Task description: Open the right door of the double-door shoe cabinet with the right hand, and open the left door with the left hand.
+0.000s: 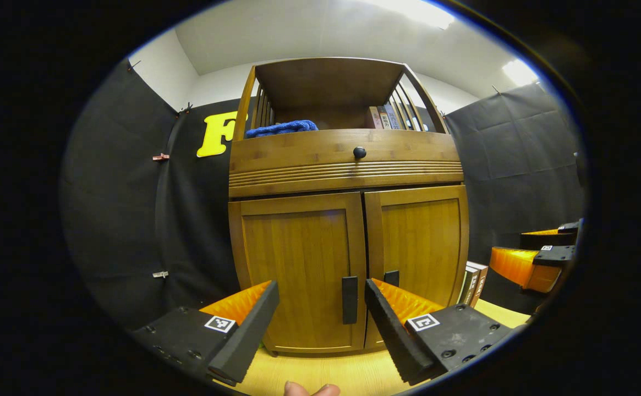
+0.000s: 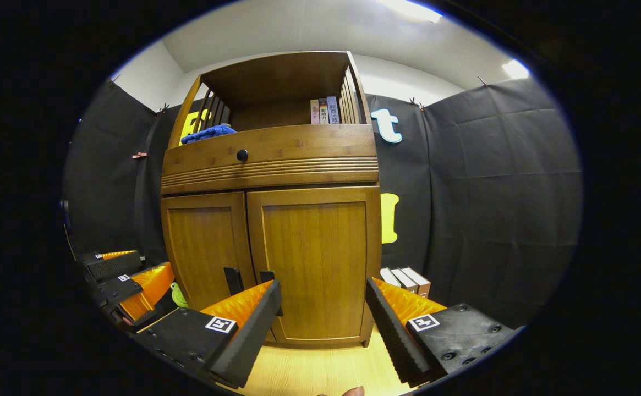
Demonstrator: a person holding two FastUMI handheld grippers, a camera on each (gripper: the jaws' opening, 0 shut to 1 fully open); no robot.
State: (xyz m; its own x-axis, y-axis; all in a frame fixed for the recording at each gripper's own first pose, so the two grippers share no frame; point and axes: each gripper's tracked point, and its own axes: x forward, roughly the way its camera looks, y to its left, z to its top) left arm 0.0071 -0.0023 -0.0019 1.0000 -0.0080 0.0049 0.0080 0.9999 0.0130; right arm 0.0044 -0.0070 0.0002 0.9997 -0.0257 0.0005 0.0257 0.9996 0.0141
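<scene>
**Both doors shut, tongs wide and empty**

Tall bamboo-brown shoe cabinet standing on pale wooden counter, against the far black cloth. Left door and right door both closed, dark vertical bar handles side by side at the centre seam.

Left tongs spread wide, holding nothing, left door's black handle between the fingers but farther off. Right tongs equally wide, empty, aimed right of right door's handle.

Likely risks: right tongs closing on bare panel through that offset; neighbouring handles inviting a wrong-handle grab; tongs colliding near the seam.
</scene>
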